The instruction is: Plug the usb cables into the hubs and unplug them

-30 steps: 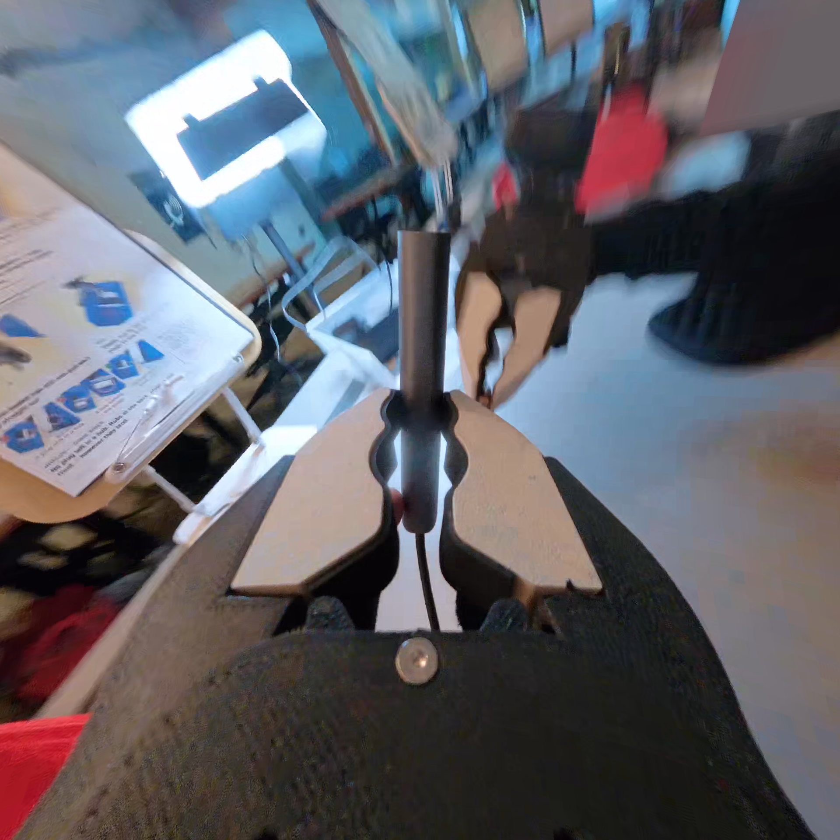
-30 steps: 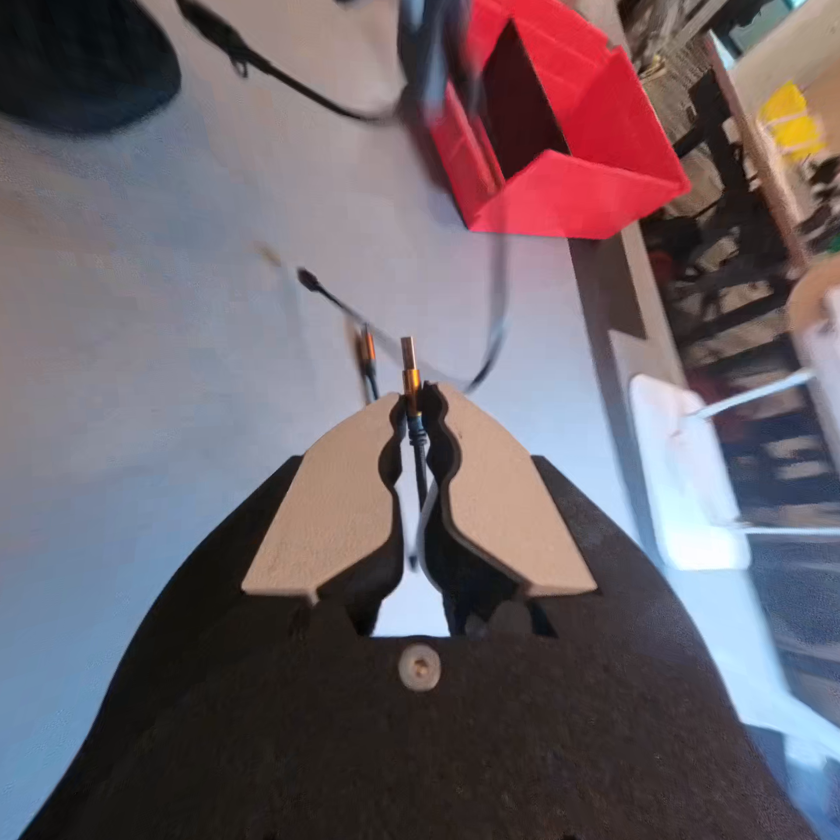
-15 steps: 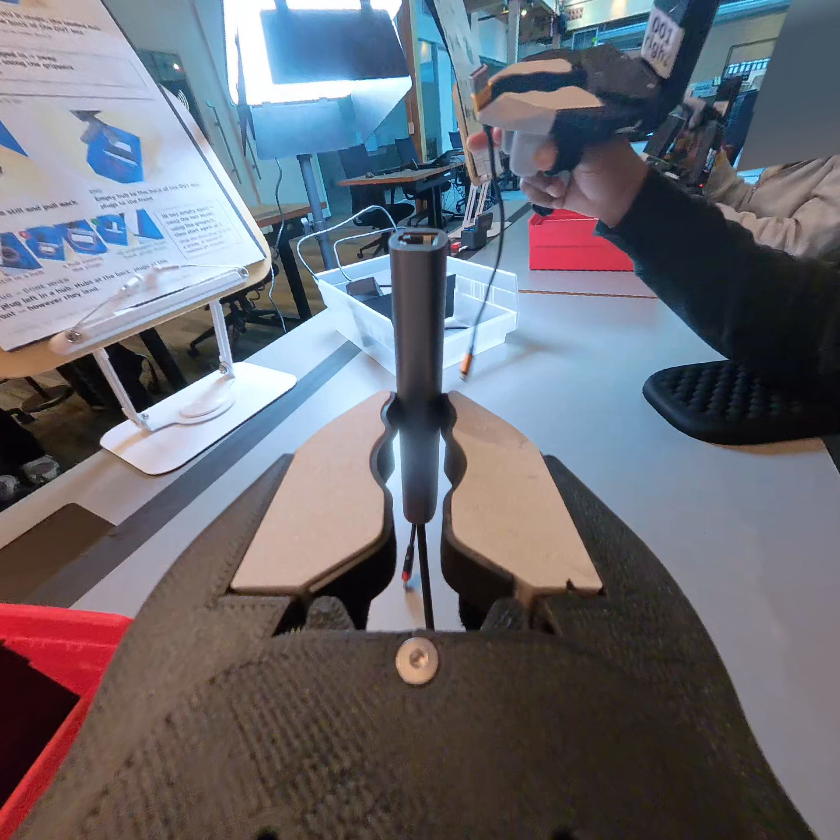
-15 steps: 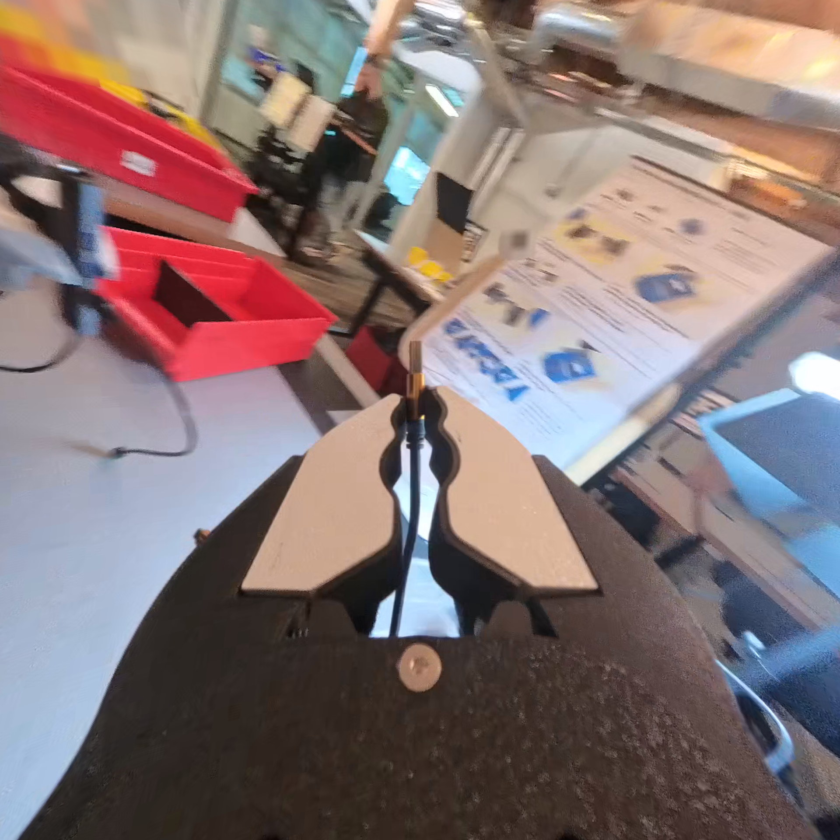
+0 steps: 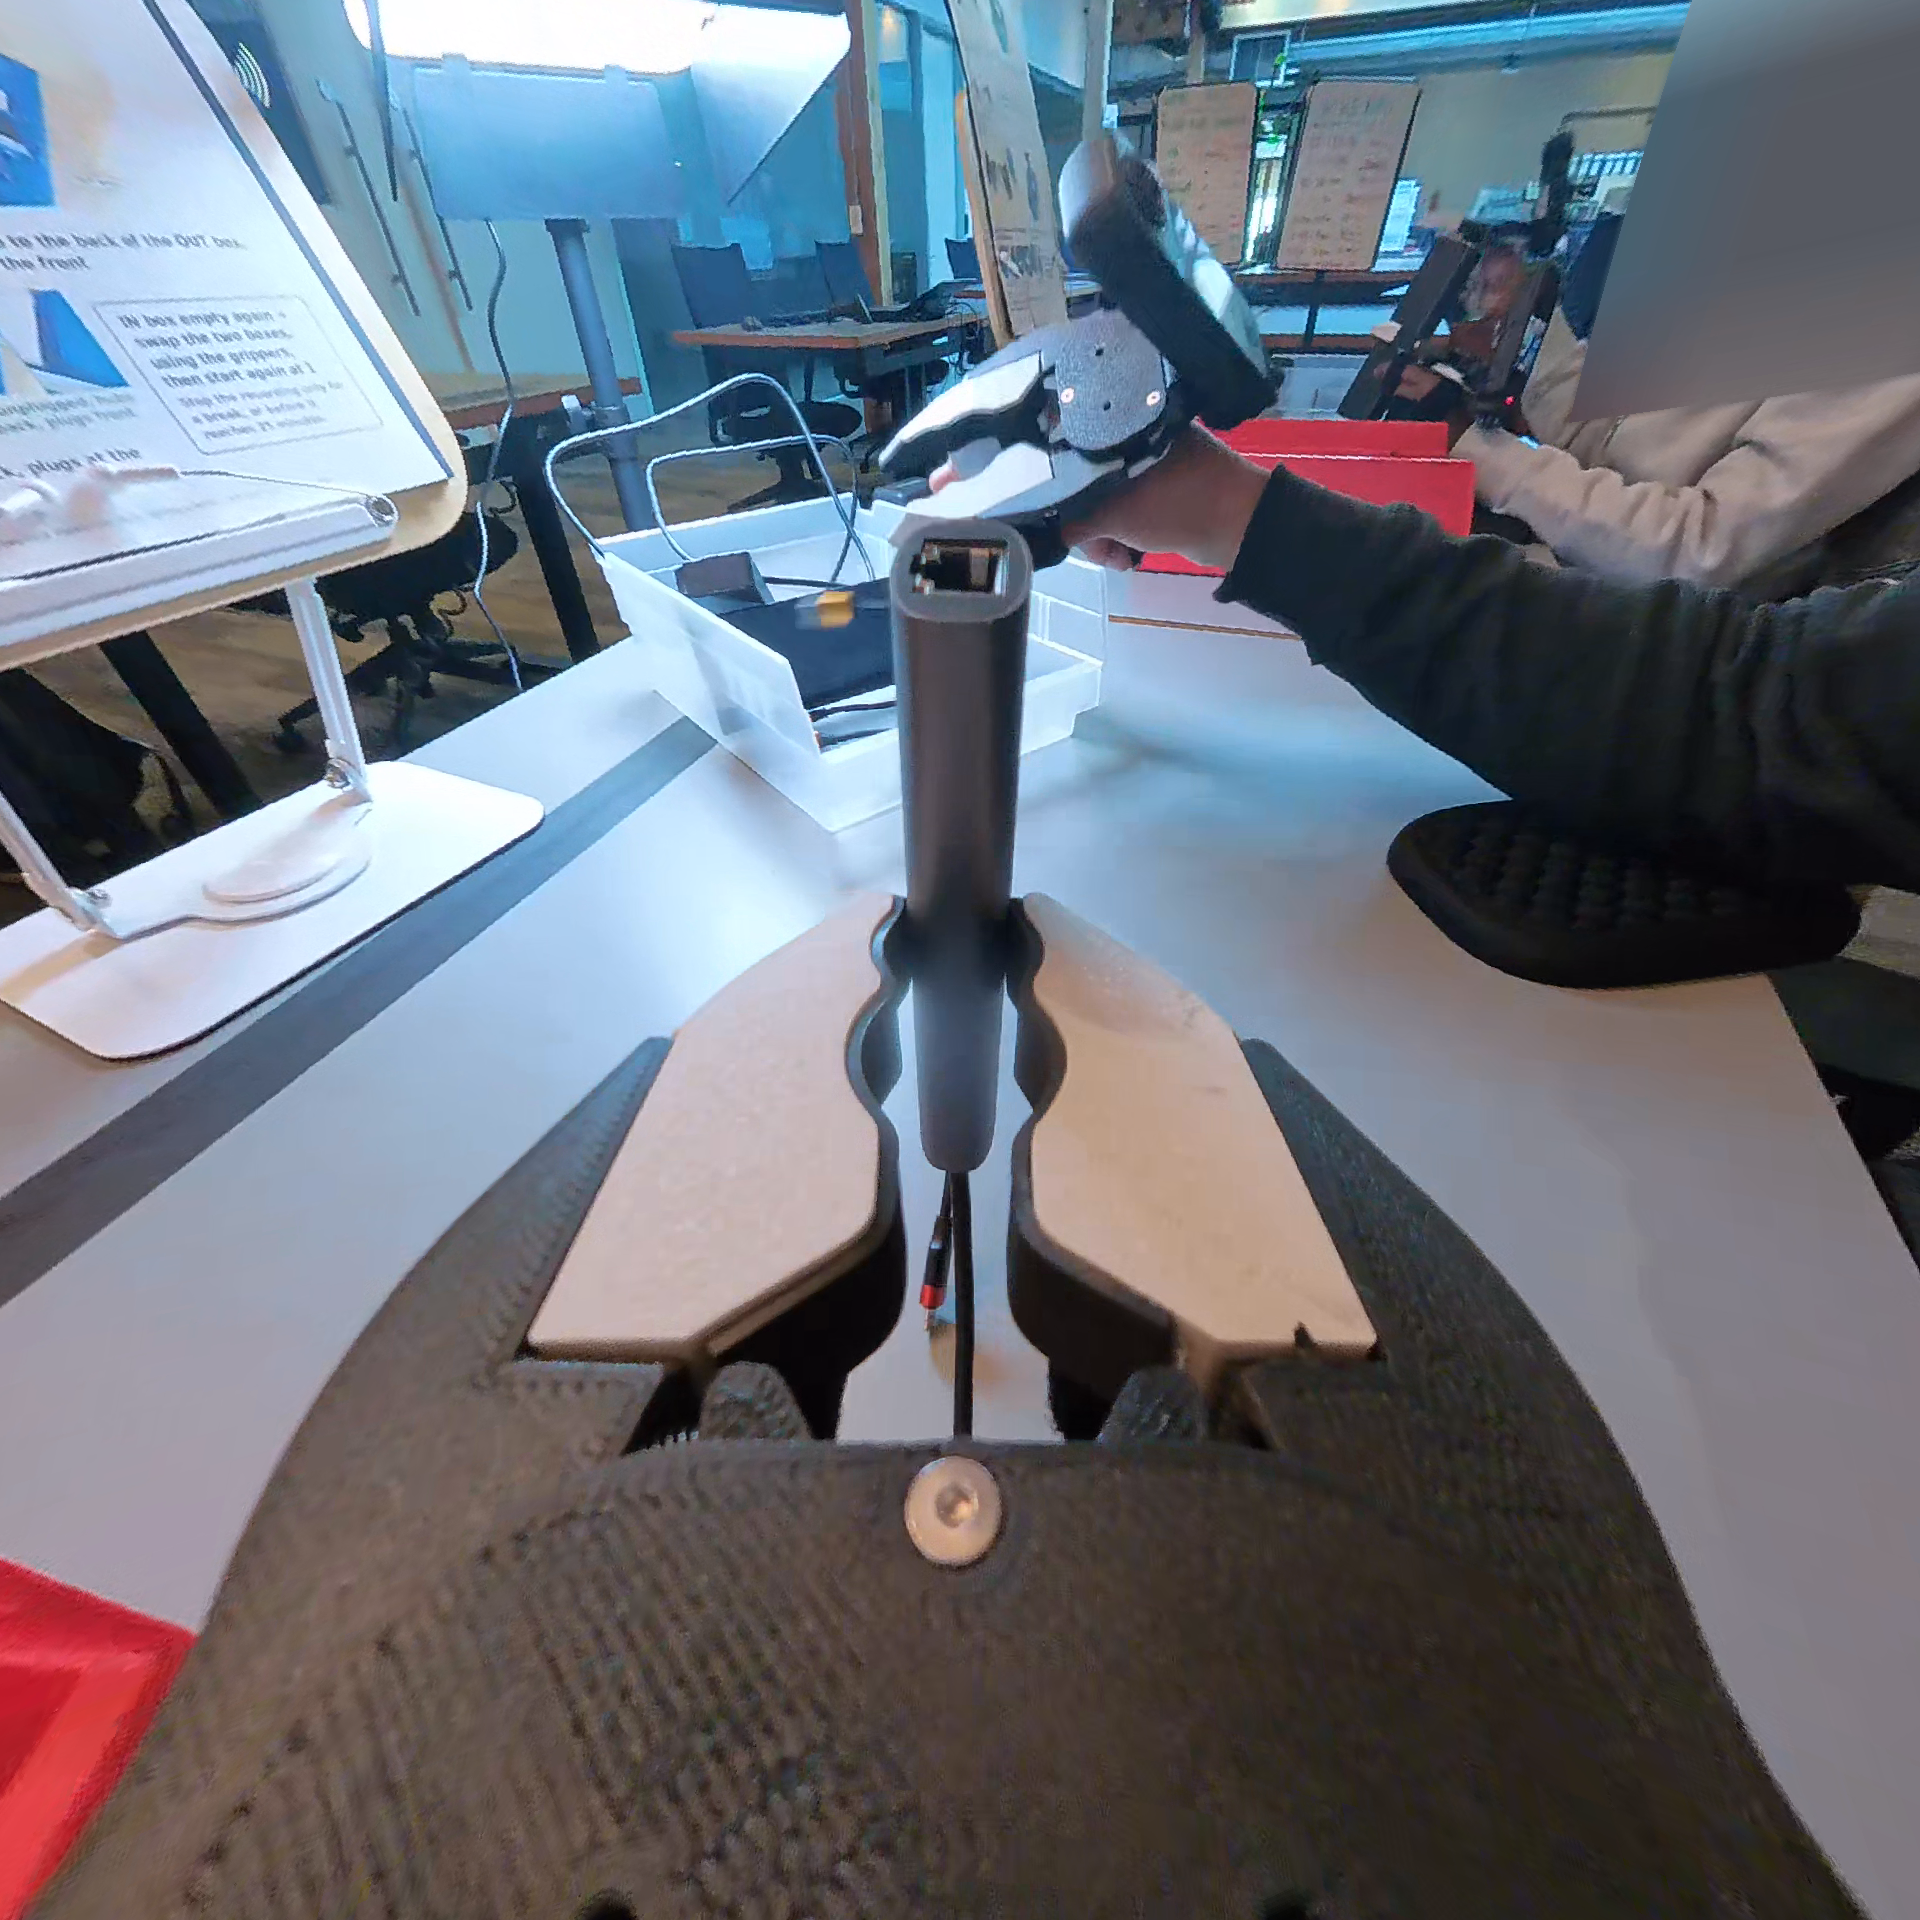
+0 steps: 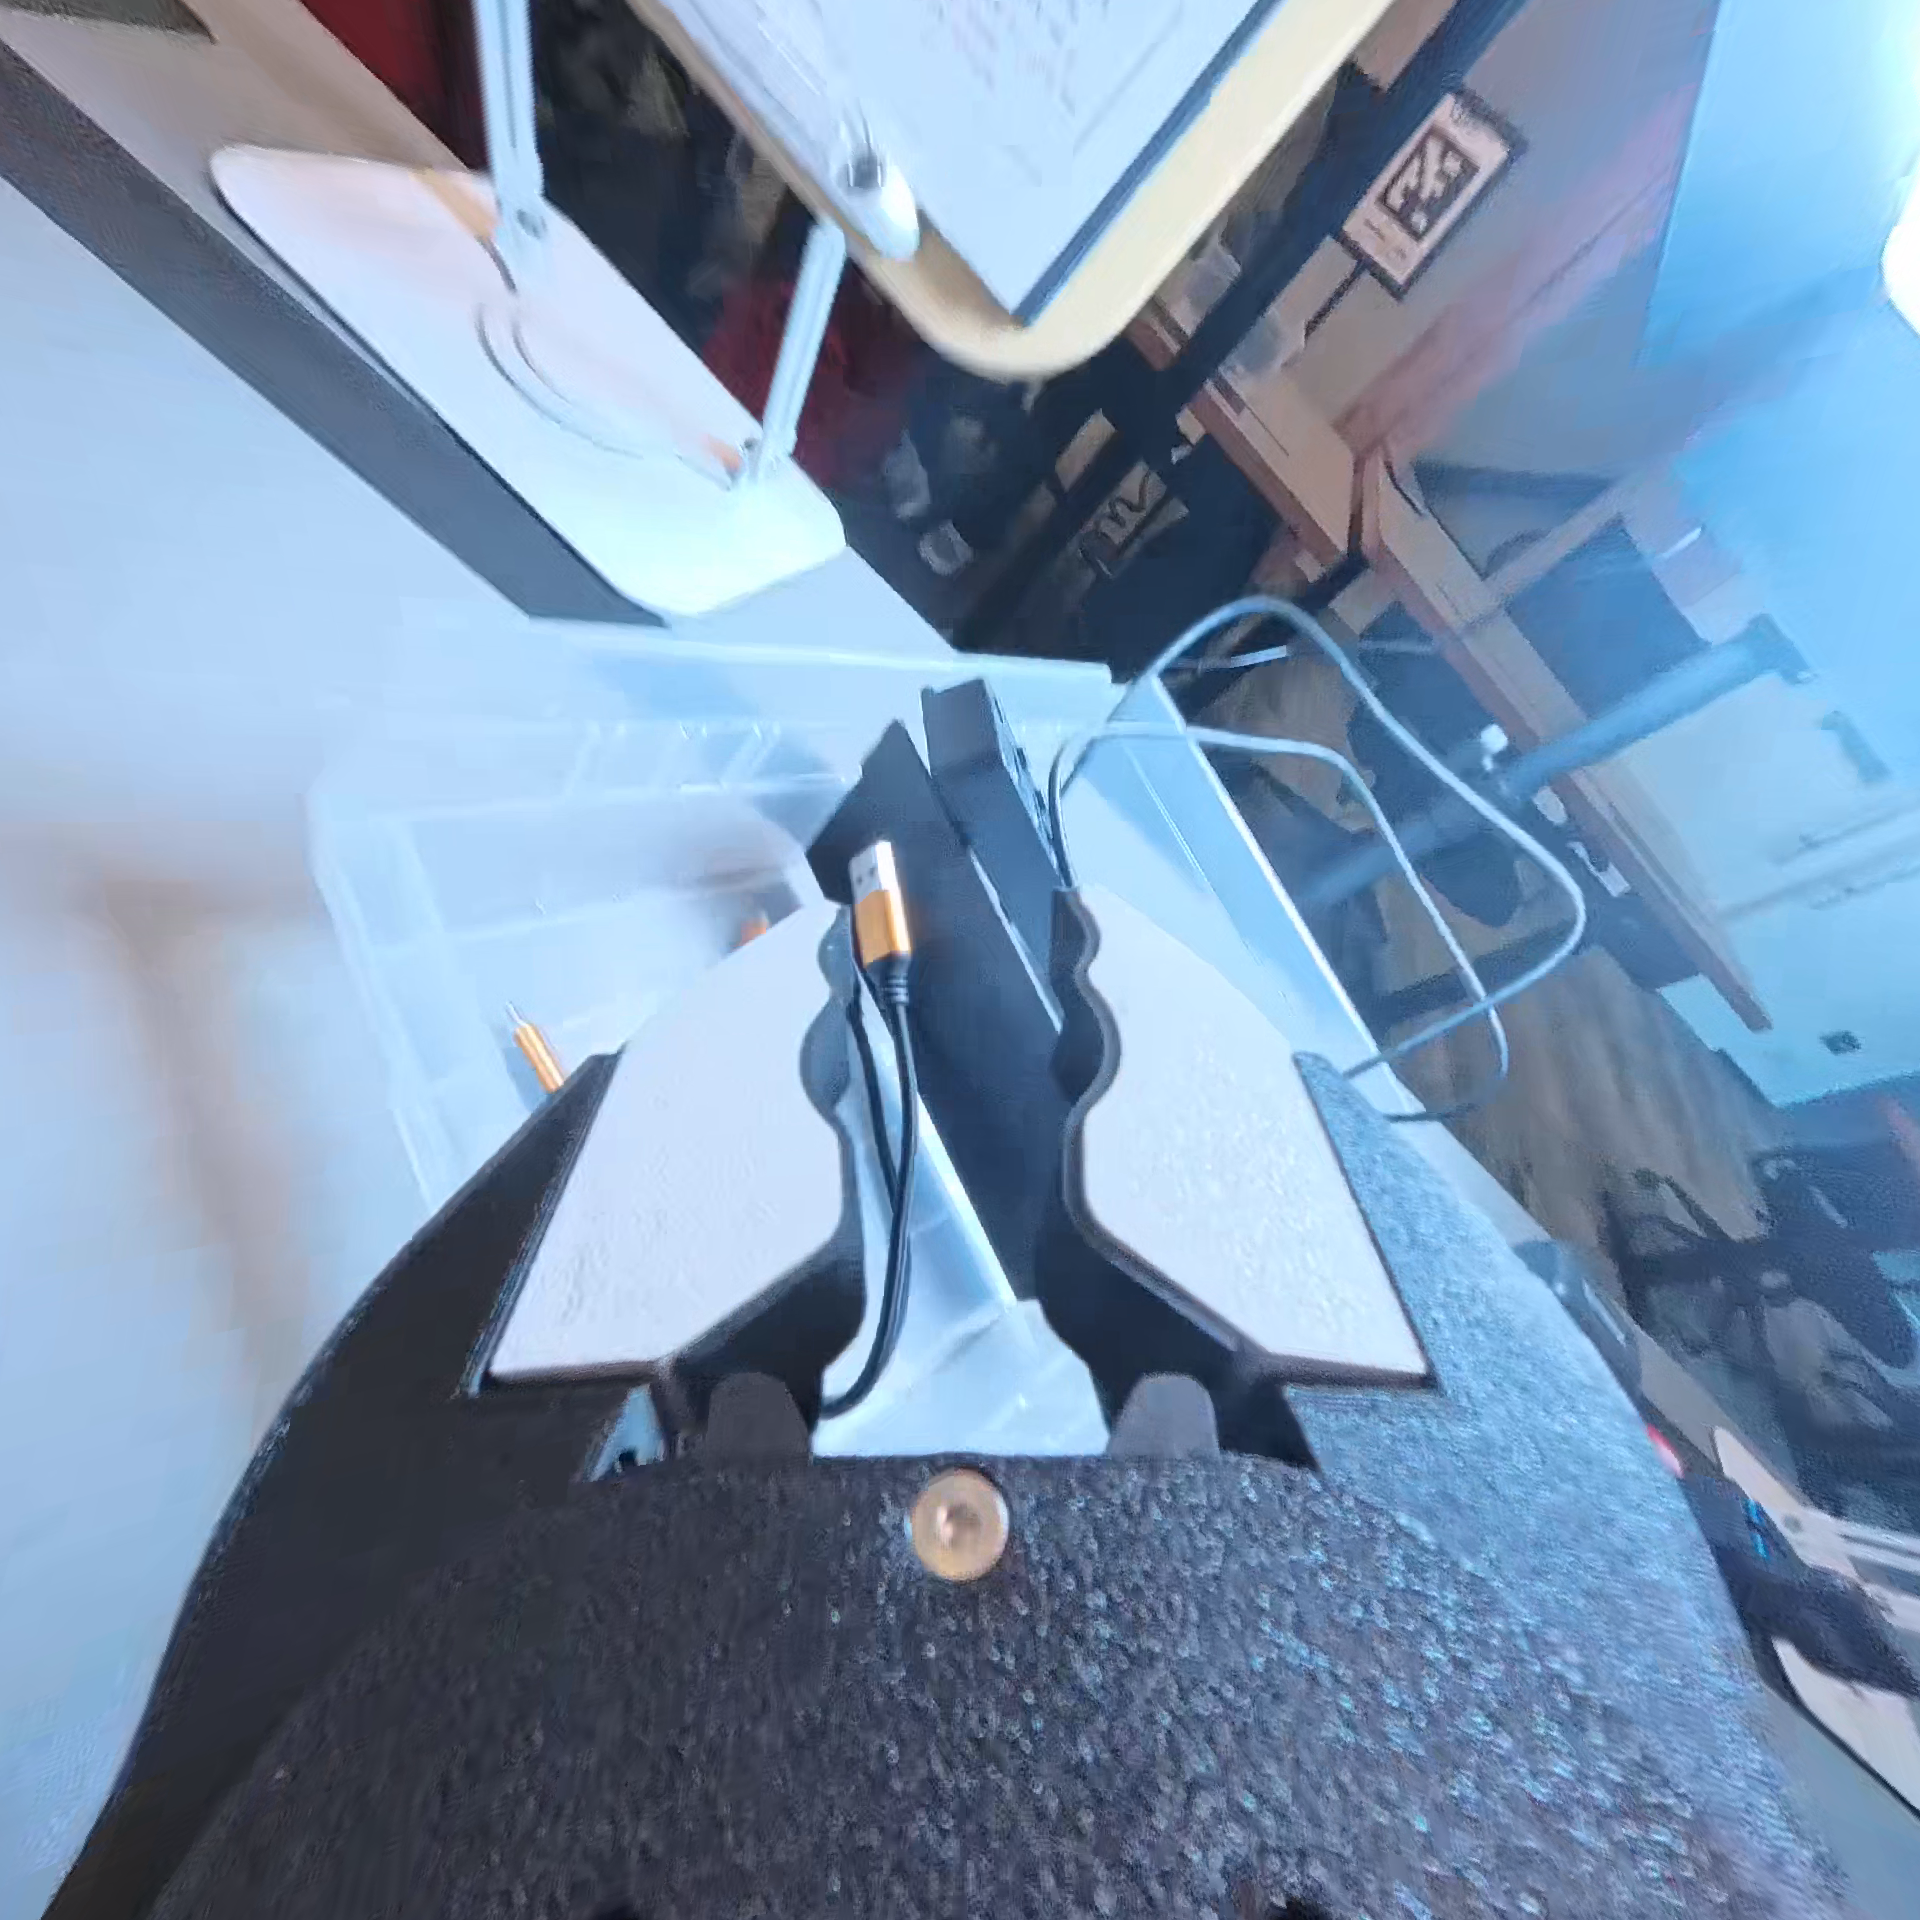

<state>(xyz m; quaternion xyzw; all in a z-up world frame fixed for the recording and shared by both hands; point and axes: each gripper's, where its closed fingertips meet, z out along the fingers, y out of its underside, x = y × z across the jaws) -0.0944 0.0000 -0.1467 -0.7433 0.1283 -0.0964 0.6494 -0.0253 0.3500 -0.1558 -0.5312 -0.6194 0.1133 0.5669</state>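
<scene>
My left gripper (image 5: 961, 914) is shut on a dark grey hub (image 5: 961, 790) that points forward along the fingers, port end away from me. The hub's own thin cable with a red plug (image 5: 940, 1262) hangs under the jaws. My right gripper (image 6: 945, 920) is open above the clear bin (image 6: 436, 831). The orange USB plug (image 6: 881, 904) and its black cable lie loose beside the left finger, not pinched. Black hubs (image 6: 982, 800) lie in the bin below. In the left wrist view the right gripper (image 5: 935, 457) hovers over the clear bin (image 5: 748, 686), with a blurred orange plug (image 5: 831, 608) under it.
A document stand with a printed sheet (image 5: 156, 312) on a white base (image 5: 260, 883) is at the left. A black wrist pad (image 5: 1610, 894) lies at the right under a person's sleeve. Red bins (image 5: 1351, 468) stand behind, and another red bin (image 5: 62, 1714) is at the near left. Grey cables (image 6: 1455, 831) loop over the bin's far edge. Tip to tip, the grippers are about 35 cm apart.
The right gripper came down from a raised position to above the clear bin and opened, letting go of the orange USB plug. The left gripper keeps hold of the hub.
</scene>
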